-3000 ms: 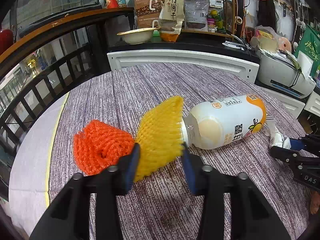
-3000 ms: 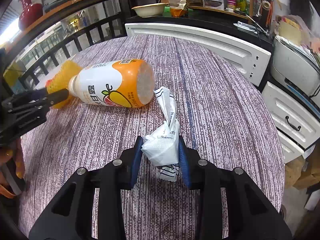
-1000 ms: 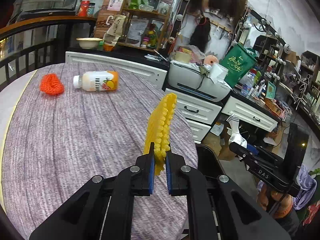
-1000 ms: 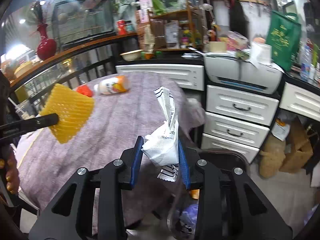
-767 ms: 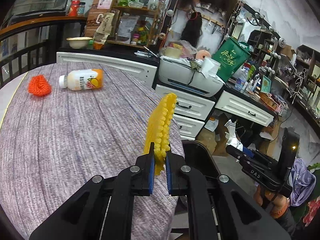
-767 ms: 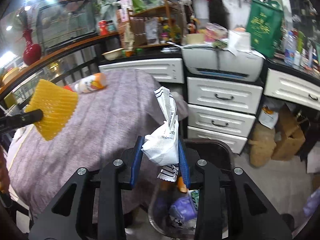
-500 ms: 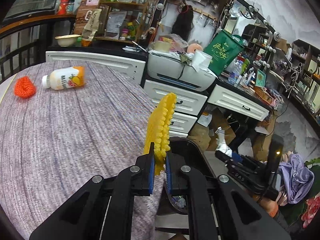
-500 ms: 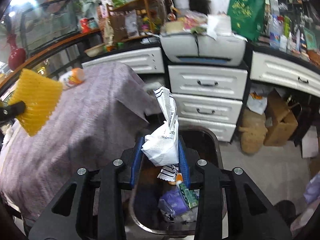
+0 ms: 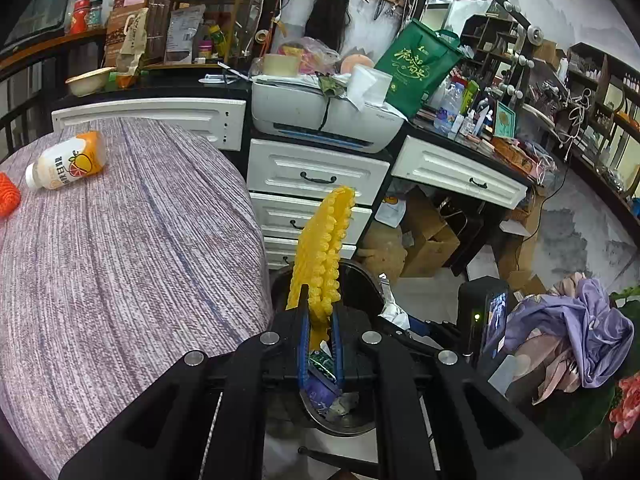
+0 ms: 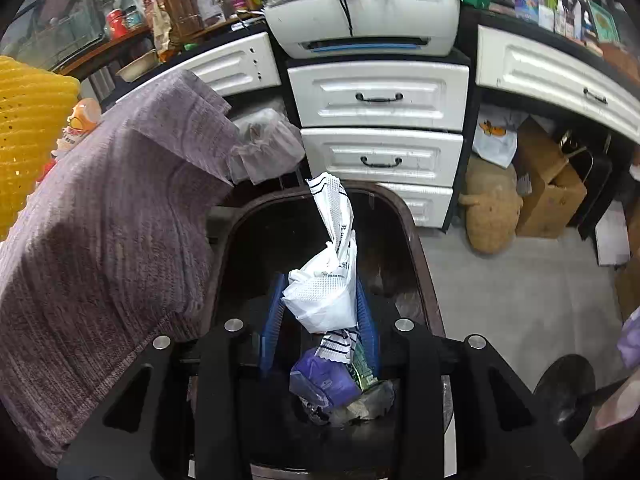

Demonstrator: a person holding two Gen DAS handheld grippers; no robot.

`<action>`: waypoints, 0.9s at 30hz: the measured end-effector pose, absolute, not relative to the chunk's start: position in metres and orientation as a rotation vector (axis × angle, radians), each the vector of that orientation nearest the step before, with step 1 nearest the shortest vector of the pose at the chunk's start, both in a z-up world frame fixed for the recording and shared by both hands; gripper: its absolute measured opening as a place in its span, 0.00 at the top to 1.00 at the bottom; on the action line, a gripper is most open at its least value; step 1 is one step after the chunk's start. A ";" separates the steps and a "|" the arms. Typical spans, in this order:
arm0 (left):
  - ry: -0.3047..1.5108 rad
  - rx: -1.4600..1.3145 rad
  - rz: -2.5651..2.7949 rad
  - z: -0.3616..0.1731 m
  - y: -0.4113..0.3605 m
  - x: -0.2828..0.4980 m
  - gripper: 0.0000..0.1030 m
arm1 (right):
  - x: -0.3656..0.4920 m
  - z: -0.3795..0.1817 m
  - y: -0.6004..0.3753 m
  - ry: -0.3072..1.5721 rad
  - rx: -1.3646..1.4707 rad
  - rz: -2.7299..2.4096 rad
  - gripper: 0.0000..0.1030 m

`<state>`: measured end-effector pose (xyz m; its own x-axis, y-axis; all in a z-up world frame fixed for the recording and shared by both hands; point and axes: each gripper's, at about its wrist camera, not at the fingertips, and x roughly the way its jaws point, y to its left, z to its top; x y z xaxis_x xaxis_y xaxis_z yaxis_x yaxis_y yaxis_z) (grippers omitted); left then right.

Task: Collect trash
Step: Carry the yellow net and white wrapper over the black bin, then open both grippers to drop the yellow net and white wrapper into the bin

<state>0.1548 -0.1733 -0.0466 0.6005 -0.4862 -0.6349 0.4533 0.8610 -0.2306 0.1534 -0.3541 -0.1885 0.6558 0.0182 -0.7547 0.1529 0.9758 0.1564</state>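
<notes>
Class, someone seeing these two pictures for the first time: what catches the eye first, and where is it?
The yellow foam net stands upright in the shut left gripper, above the dark bin. The white wrapper sits in the right gripper, over the bin's trash. A bottle lies on the table.

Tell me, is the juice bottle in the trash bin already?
No, the juice bottle lies on its side on the table, far from the trash bin.

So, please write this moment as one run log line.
left gripper: yellow foam net | right gripper: white crumpled wrapper | both over black bin
</notes>
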 end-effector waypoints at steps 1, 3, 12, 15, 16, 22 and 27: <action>0.755 -0.044 -0.546 -0.049 -0.175 0.155 0.91 | 0.153 -0.190 -0.356 0.853 0.215 -0.089 0.59; 0.762 -0.037 -0.547 -0.052 -0.179 0.156 0.90 | 0.151 -0.191 -0.358 0.842 0.219 -0.100 0.43; 0.786 -0.023 -0.546 -0.062 -0.188 0.159 0.90 | 0.132 -0.172 -0.368 0.775 0.241 -0.135 0.29; 0.796 -0.012 -0.558 -0.064 -0.195 0.160 0.91 | 0.122 -0.159 -0.375 0.735 0.259 -0.162 0.26; 0.801 -0.006 -0.563 -0.066 -0.198 0.161 0.90 | 0.119 -0.155 -0.379 0.722 0.268 -0.171 0.26; 0.848 0.000 -0.592 -0.076 -0.216 0.170 0.91 | 0.098 -0.130 -0.404 0.637 0.322 -0.243 0.23; 0.881 0.031 -0.602 -0.087 -0.237 0.177 0.90 | 0.085 -0.118 -0.420 0.598 0.361 -0.278 0.23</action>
<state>0.1765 -0.2367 -0.0874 0.4828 -0.4814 -0.7316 0.5063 0.8350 -0.2154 0.0854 -0.4198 -0.1182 0.7925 -0.1496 -0.5913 0.3557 0.9009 0.2487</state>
